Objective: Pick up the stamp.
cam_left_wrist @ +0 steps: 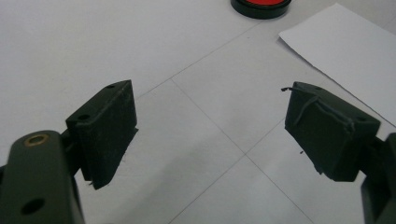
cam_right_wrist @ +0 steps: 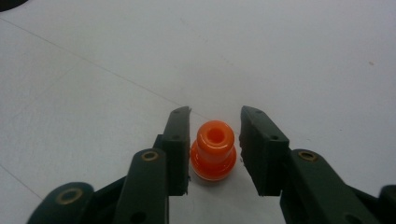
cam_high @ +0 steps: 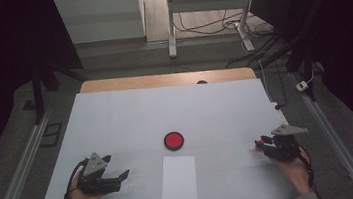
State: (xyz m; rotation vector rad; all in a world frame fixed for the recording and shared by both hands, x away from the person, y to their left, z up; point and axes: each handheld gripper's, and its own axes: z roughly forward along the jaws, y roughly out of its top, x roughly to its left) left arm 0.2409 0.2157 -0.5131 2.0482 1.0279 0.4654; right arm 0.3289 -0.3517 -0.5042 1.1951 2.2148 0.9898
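A small orange stopper-shaped piece (cam_right_wrist: 215, 151) stands upright on the white table (cam_high: 165, 111), with a hole in its top. My right gripper (cam_right_wrist: 215, 114) straddles it, jaws narrow; the left pad sits at its base and a thin gap shows at the right pad. From above, the orange piece (cam_high: 259, 144) peeks out at the tip of the right gripper (cam_high: 264, 144) near the table's right edge. My left gripper (cam_high: 115, 167) rests at the near left, jaws wide apart. In its own view the left gripper (cam_left_wrist: 210, 93) has only bare table between the pads.
A round red disc with a black rim (cam_high: 173, 140) lies mid-table, also the red disc (cam_left_wrist: 260, 5) at the top of the left gripper view. A white paper sheet (cam_high: 179, 179) lies just in front of it, between the hands. Cables and desk legs stand beyond the far edge.
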